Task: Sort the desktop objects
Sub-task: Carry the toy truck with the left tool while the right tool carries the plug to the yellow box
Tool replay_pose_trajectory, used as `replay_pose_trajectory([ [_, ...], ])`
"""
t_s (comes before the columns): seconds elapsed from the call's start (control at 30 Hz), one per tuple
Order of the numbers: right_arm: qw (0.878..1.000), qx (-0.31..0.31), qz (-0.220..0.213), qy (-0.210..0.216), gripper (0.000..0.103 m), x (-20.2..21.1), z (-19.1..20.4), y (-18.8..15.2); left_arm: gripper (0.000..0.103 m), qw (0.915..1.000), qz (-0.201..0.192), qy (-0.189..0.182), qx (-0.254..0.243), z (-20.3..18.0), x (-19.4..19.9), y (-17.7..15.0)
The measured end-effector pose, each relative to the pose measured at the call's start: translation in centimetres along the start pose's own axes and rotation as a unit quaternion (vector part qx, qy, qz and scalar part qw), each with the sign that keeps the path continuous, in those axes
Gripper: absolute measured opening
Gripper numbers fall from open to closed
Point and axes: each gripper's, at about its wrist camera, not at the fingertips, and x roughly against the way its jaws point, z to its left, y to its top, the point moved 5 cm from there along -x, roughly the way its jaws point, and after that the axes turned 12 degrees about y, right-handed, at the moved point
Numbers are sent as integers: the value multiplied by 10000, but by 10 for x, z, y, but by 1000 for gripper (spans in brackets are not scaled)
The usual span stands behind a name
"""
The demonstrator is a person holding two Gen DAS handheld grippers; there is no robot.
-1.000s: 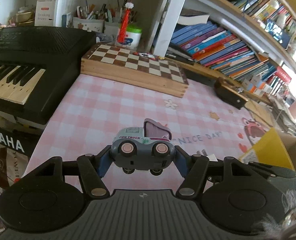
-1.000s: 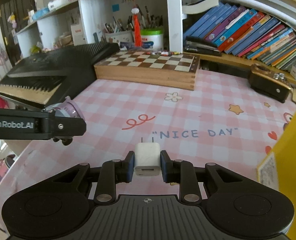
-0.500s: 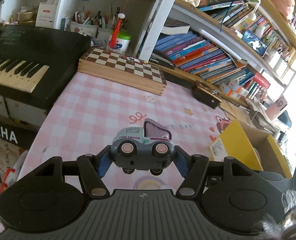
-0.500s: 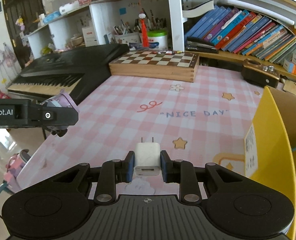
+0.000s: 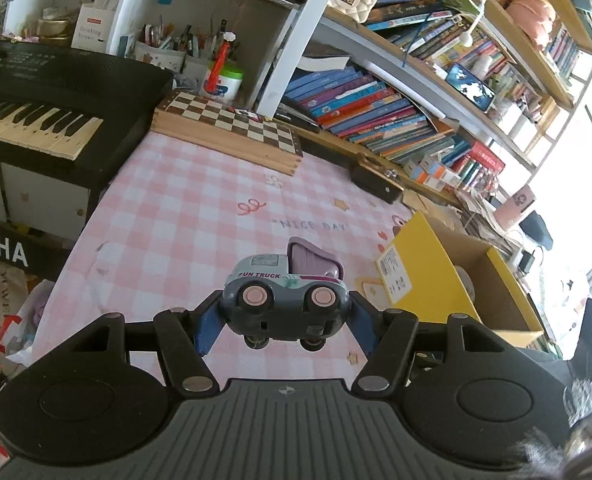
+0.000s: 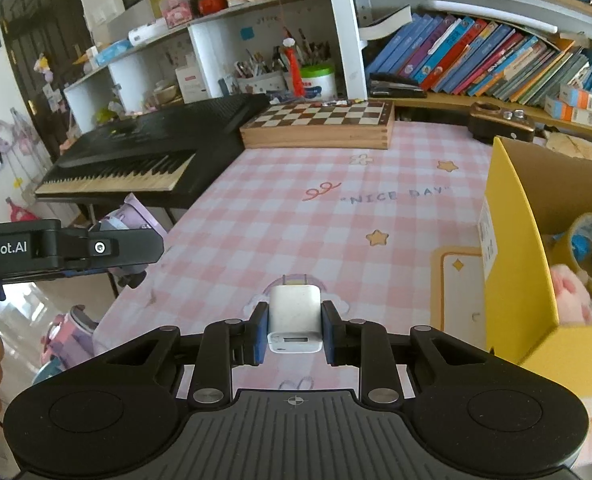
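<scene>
My left fingers (image 5: 285,312) clamp the light, slick-sided toy truck (image 5: 285,298) across its length, my right fingers (image 6: 294,330) pinch the small rigid charger (image 6: 294,314) by its flat sides, yellow box (image 6: 512,256) just right of them.

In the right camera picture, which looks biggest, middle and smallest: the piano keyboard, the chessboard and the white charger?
1. piano keyboard
2. chessboard
3. white charger, though it sits nearest the camera
</scene>
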Motion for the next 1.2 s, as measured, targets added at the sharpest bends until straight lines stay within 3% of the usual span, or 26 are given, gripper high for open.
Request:
replay_pose_trajectory([
  [0.7, 9989, -280, -213, -321, 25, 62, 51, -71, 62, 9984, 175, -452, -286, 9, 71, -64],
  [1.2, 9928, -952, -212, -696, 26, 90, 54, -123, 62, 9915, 582, -823, -825, -10, 81, -95],
])
